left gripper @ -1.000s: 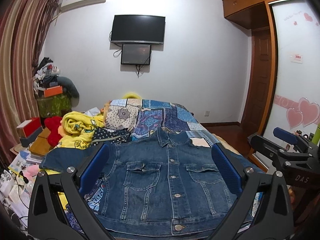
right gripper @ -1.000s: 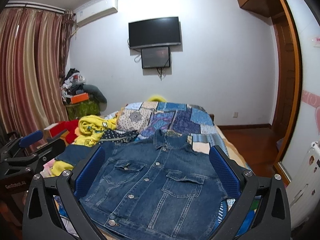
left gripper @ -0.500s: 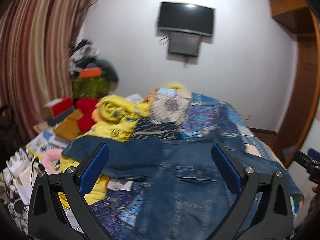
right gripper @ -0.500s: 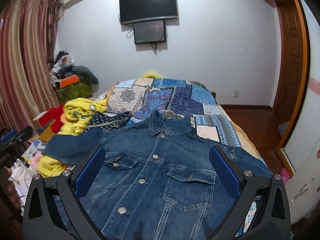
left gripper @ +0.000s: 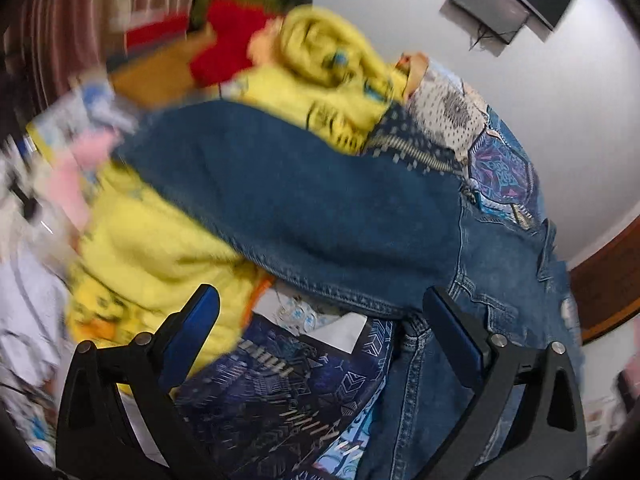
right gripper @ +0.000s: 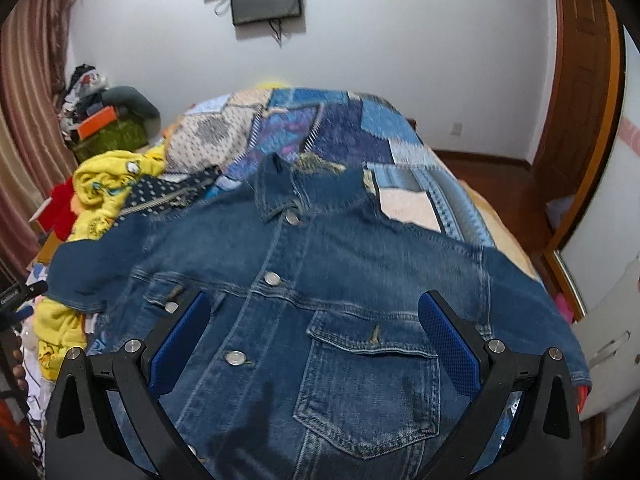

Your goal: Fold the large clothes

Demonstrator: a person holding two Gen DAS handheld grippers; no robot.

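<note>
Across the patchwork bed [right gripper: 400,140], the denim jacket [right gripper: 320,280] lies buttoned and face up for folding as I hold my right gripper [right gripper: 316,344] wide above its chest and my left gripper [left gripper: 320,328], equally wide and empty, toward the sleeve [left gripper: 280,192] at the bed's left edge.

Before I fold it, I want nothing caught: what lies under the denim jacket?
Under the denim jacket shows the patchwork quilt; its left sleeve rests on yellow clothing. Whatever lies beneath the jacket's middle is covered.
</note>
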